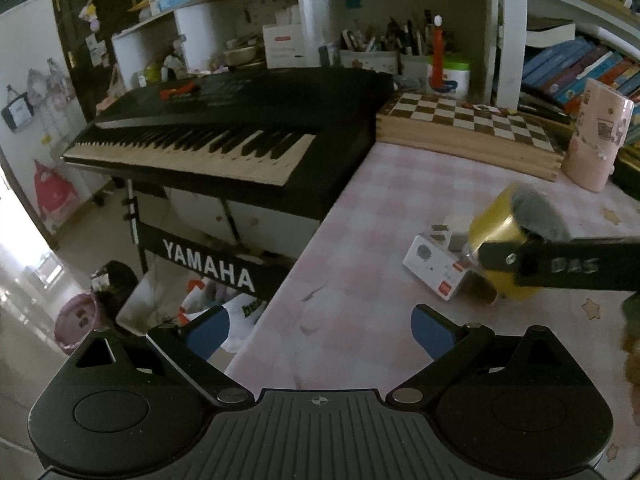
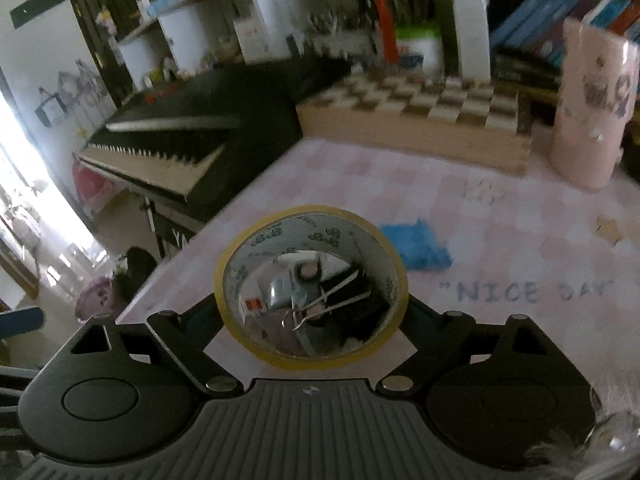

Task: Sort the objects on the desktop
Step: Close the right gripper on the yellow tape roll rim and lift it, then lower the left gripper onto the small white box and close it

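The right gripper (image 2: 312,312) pinches the tape roll (image 2: 311,286) above the pink desk (image 2: 500,240), so it should keep the roll level until it is set down, while the left gripper (image 1: 320,332) waits spread and empty.

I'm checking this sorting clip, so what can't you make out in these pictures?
- Right wrist view: pads of the right gripper, hidden behind the tape roll; grip unclear.
- Left wrist view: print on the white box, too small.
- Right wrist view: pens on the shelf, blurred.
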Available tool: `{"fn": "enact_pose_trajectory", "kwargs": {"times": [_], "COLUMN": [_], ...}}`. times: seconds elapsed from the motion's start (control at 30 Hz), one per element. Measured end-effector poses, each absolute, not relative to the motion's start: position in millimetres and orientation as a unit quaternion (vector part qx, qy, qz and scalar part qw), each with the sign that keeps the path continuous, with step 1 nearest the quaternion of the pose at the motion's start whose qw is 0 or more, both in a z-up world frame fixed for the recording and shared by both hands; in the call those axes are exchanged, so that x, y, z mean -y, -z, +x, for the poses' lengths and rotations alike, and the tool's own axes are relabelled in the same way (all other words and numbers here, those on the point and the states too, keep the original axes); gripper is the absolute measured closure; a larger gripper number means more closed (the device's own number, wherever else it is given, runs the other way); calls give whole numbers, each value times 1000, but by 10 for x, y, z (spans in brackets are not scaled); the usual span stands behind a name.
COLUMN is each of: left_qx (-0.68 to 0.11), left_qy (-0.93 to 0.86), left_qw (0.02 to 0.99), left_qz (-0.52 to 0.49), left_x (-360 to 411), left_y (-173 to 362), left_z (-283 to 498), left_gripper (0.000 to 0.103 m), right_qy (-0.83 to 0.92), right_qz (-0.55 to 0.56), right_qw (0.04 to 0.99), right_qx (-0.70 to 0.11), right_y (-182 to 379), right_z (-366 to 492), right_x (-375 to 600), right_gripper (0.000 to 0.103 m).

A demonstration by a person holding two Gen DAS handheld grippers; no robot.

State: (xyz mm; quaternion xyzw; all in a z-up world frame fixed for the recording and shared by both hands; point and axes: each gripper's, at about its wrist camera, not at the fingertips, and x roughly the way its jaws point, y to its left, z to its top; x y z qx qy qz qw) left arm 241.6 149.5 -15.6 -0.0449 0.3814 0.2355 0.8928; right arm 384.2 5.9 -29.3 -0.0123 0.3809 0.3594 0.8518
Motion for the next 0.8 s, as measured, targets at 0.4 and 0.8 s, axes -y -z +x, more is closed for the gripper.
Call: {"fn": "enact_pose_trajectory", "kwargs": {"times": [0.4,0.8], "left_qx": [-382,-396], "left_qy": [-190,-165], "left_qw": [904,902], "left_qz": [-36,-43], "left_x": [-1313,-1164], "left_y": [249,388], "left_z": [2687,2909], "left_gripper": [4,4], "right_qy": [-300,-256], "right_qz": [4,9], "right_qw": [891,898], "right_qx": [-341,-357], "right_y": [-35,1], "right_z": [3730,3687], "right_x": [466,778], "right_gripper": [12,12]}}
